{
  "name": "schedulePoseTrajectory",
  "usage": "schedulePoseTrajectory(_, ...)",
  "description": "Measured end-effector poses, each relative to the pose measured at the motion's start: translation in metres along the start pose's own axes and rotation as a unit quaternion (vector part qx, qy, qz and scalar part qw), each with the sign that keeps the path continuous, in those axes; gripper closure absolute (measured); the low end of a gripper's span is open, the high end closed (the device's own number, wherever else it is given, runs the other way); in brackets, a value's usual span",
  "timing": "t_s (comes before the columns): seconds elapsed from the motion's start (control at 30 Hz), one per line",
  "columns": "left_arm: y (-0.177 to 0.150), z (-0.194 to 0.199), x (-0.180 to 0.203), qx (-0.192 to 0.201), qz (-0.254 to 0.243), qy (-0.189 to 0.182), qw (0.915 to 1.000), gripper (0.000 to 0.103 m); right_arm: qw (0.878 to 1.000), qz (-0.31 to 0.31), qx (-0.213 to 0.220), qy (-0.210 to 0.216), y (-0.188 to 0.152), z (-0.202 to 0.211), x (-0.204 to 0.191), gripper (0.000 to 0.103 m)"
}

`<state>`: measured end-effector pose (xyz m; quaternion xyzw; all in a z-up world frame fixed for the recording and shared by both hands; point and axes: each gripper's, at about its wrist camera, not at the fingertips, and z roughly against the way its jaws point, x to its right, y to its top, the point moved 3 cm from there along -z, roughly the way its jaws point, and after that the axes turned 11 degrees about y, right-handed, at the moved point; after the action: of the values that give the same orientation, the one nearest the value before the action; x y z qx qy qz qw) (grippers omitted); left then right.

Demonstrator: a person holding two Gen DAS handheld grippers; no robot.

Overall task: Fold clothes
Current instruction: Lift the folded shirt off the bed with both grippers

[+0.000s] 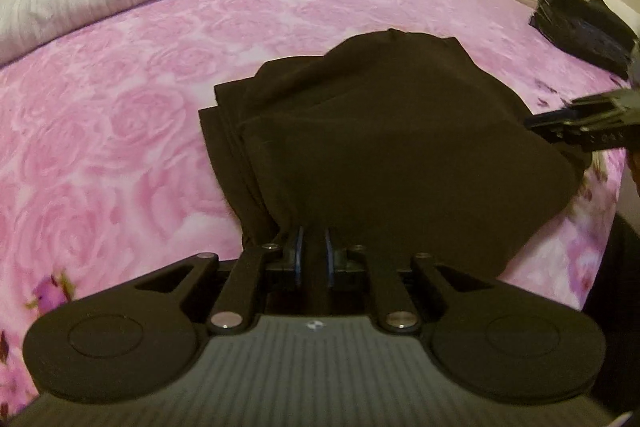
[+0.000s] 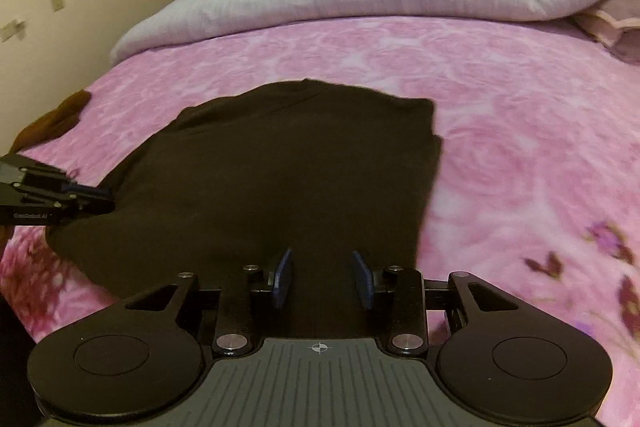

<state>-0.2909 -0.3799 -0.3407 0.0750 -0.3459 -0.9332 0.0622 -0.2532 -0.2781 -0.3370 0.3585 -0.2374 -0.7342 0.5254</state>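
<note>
A: Where are we?
B: Mid-fold. Left claw [image 1: 313, 251] pinches the black garment [image 1: 400, 131] on the bed [image 1: 120, 115]; right claw [image 2: 323, 277] spread above it.
A: Next?
B: Probably grip the near edge.

Dim, warm indoor light; soft, slightly blurred fisheye pictures.
The dark garment [image 1: 400, 147] shows almost no fold detail. The pink bedspread [image 2: 520, 147] smears with motion blur at the right, and straight lines bow toward dark, vignetted corners.
</note>
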Motion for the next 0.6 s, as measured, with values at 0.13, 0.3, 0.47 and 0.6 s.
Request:
schedulePoseTrajectory(0.13,-0.001,-0.001,0.002,0.002,0.003,0.009,1.0000,0.094,0.999,0.030,-0.010,-0.003,-0.011,0.001,-0.008,0.065)
schedulePoseTrajectory(0.3,-0.005,0.005,0.002,0.007,0.001,0.014,0.9999,0.094,0.999,0.029,-0.013,-0.016,-0.022,0.010,0.000,0.064)
schedulePoseTrajectory(0.47,-0.009,0.025,0.007,0.025,-0.047,0.034,0.9980,0.071,0.994,0.102,-0.023,-0.044,-0.028,0.028,-0.019,0.063)
schedulePoseTrajectory(0.6,-0.022,0.064,0.018,0.111,-0.142,0.095,0.9790,0.038,0.977,0.198,-0.032,-0.070,-0.042,0.037,-0.038,0.058)
